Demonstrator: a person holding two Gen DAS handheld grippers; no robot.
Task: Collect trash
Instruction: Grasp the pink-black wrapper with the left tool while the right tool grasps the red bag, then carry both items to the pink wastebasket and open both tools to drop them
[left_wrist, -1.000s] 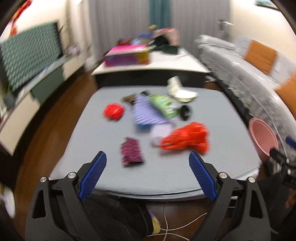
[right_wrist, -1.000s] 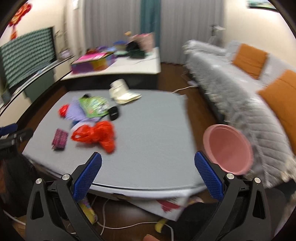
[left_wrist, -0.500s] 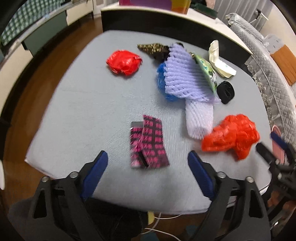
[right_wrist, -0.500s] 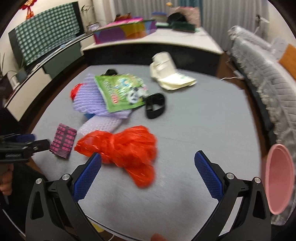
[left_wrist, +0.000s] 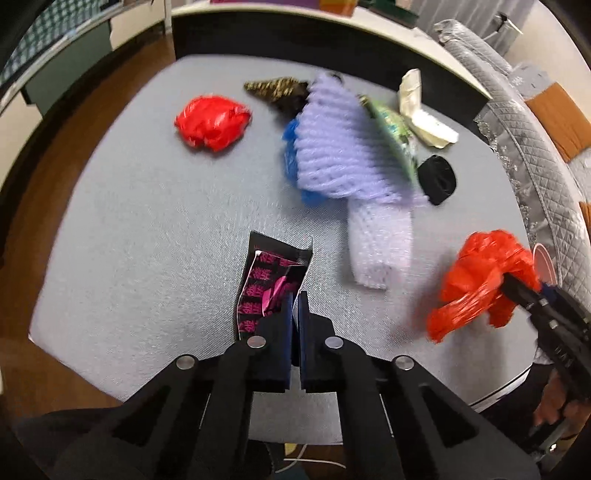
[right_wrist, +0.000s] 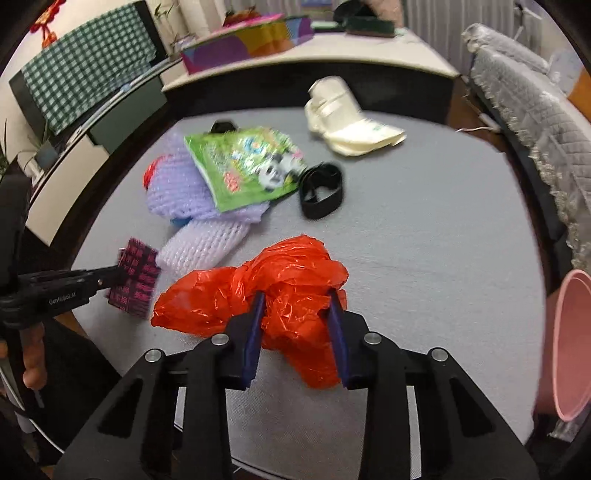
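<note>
Grey cloth covered the table (left_wrist: 140, 206), with the trash lying loose on it: a red bag (right_wrist: 280, 291), a pink-and-black wrapper (left_wrist: 266, 284), purple foam netting (left_wrist: 343, 147), a green snack packet (right_wrist: 247, 166), a black band (right_wrist: 321, 190) and a second red wad (left_wrist: 212, 122). Left gripper (left_wrist: 294, 299) had its jaws clamped together on the near edge of the wrapper; right gripper (right_wrist: 295, 306) was closing its jaws with the red bag between them, both pads already pressing into the plastic, near a pink bin (right_wrist: 565, 350) beside the table
</note>
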